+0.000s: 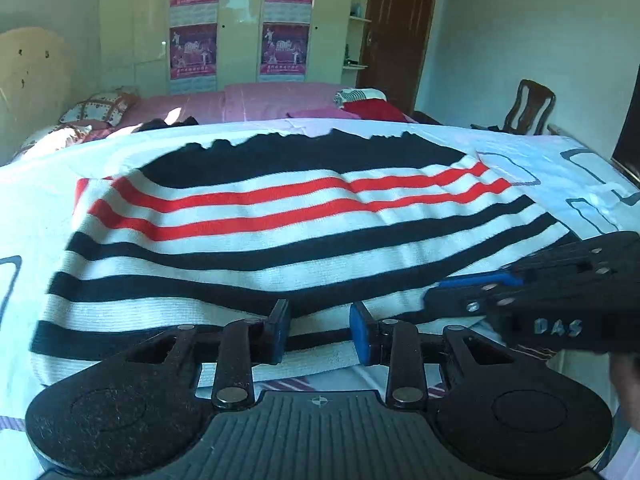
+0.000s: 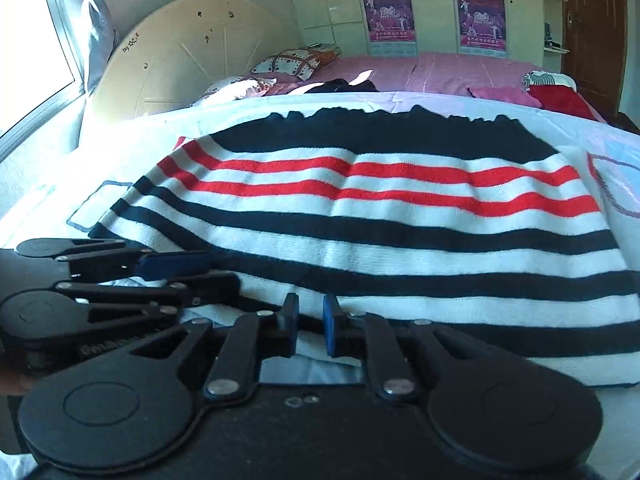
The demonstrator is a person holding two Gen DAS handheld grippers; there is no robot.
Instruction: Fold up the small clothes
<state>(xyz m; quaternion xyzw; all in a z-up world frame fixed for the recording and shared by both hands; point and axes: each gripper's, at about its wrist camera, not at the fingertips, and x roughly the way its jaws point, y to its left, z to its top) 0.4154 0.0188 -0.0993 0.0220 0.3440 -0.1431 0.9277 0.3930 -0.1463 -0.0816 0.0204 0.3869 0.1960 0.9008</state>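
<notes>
A striped knit garment [image 1: 280,248], white with navy and red bands and a navy far edge, lies spread flat on a pale printed sheet [image 1: 580,168]; it also shows in the right wrist view [image 2: 380,240]. My left gripper [image 1: 319,330] is open at the garment's near hem, its blue-padded fingers astride the hem. My right gripper [image 2: 311,328] is open at the same near hem, its fingers a small gap apart. The right gripper shows in the left wrist view [image 1: 472,292], to the right. The left gripper shows in the right wrist view [image 2: 180,272], to the left.
Behind the work surface is a bed with pink bedding [image 1: 248,104], pillows [image 1: 100,108] and a red cloth [image 1: 372,110]. A wardrobe with posters [image 1: 240,20] stands behind. A wooden chair [image 1: 528,108] is at the right; a window [image 2: 36,48] at the left.
</notes>
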